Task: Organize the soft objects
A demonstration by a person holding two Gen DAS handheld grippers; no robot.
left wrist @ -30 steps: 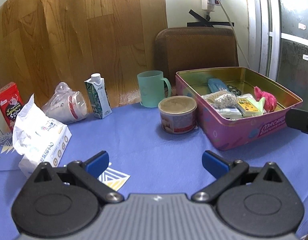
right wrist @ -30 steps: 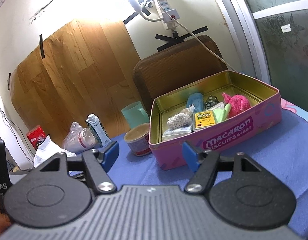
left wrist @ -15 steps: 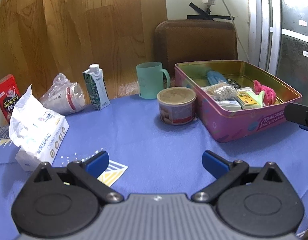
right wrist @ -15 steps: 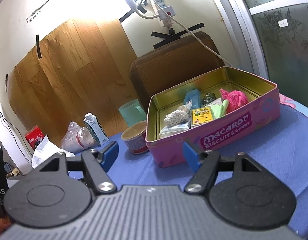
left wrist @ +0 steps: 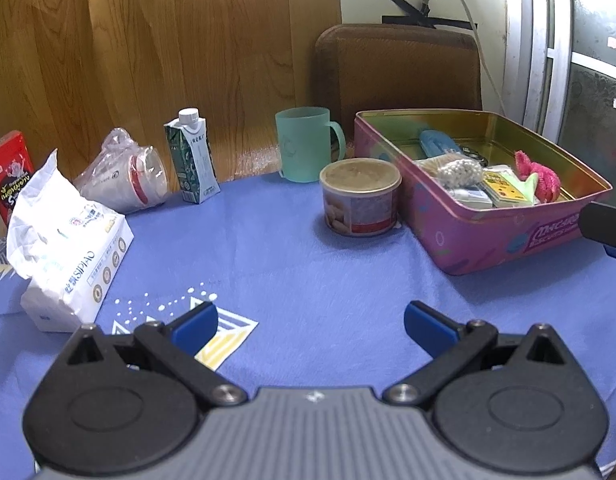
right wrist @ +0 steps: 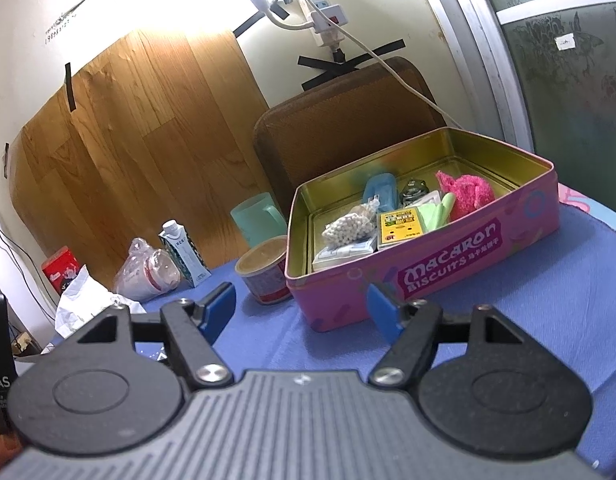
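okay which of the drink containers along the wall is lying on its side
The plastic-wrapped paper cups. They lie tipped over with their mouth facing right, while the milk carton and the green mug both stand upright.

Tablecloth (left wrist: 316,264): matt blue cloth, faintly napped. Biscuit tin (right wrist: 468,256): glossy pink printed metal outside, shiny gold inside. Mug (left wrist: 303,148): frosted green plastic. Tissue pack (left wrist: 67,256): crinkled glossy film. Wall panel (left wrist: 147,60): smooth wood-grain. My left gripper (left wrist: 310,326): matt black plastic, blue pads.

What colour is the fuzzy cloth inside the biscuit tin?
Bright pink fuzzy cloth; clearest in the right wrist view.
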